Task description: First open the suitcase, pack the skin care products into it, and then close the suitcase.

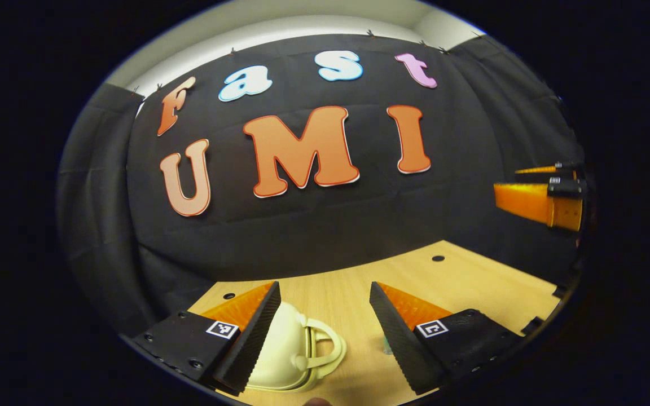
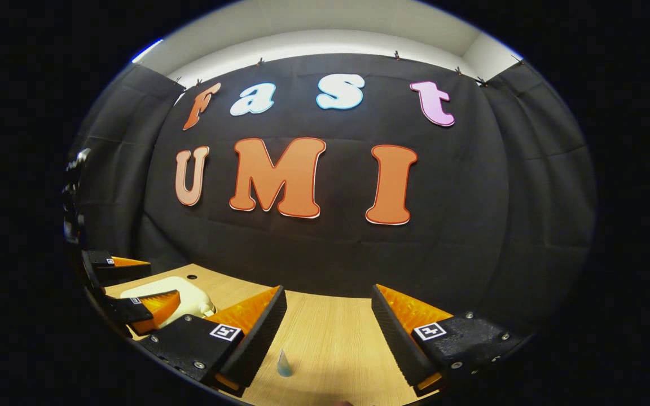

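Observation:
A small cream suitcase (image 1: 288,344) with a loop handle lies on the wooden table, its lid down, in the left gripper view. My left gripper (image 1: 325,287) hovers open above it, the case partly under one finger. A small pale tube (image 1: 386,345) peeks out beside the other finger. In the right gripper view my right gripper (image 2: 329,290) stands open above the table, over a small bluish skin care tube (image 2: 284,363) standing upright. To its left sits the suitcase (image 2: 189,293) with the left gripper (image 2: 161,279) open over it. The right gripper (image 1: 506,179) also hangs at the far right.
The light wooden table (image 1: 471,282) has small round holes (image 1: 438,258) near its back edge, where it meets the black cloth wall (image 2: 330,254). Bare table surface (image 2: 330,344) lies between and beyond the right gripper's fingers.

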Action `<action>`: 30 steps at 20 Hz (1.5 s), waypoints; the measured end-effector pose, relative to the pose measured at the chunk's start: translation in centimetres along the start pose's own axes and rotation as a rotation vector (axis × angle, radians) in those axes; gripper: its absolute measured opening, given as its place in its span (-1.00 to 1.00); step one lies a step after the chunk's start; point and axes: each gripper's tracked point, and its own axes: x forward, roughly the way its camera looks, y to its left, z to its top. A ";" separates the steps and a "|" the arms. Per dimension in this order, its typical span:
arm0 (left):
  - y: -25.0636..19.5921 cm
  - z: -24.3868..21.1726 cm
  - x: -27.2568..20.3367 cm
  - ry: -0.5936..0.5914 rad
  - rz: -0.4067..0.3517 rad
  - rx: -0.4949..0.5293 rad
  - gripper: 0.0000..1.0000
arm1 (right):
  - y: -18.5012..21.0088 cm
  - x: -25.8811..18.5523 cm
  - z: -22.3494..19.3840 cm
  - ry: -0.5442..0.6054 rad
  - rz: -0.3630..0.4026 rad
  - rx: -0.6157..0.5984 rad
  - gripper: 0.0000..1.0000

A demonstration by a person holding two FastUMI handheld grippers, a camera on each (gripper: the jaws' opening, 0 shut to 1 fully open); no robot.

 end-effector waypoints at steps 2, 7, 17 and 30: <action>0.1 -1.9 -0.1 0.039 -0.011 0.070 0.96 | -0.3 -0.1 -0.3 0.008 0.000 -0.005 0.91; 0.1 -6.9 0.6 0.121 -0.046 0.283 0.96 | -0.8 -0.3 -0.1 0.010 -0.029 -0.012 0.91; -0.7 -14.2 3.3 0.197 -0.149 0.608 0.94 | -1.6 -2.2 -0.4 0.031 -0.117 -0.036 0.91; -0.1 -19.8 6.2 0.319 -0.167 0.999 0.45 | -2.7 -2.9 -0.4 0.028 -0.154 -0.046 0.91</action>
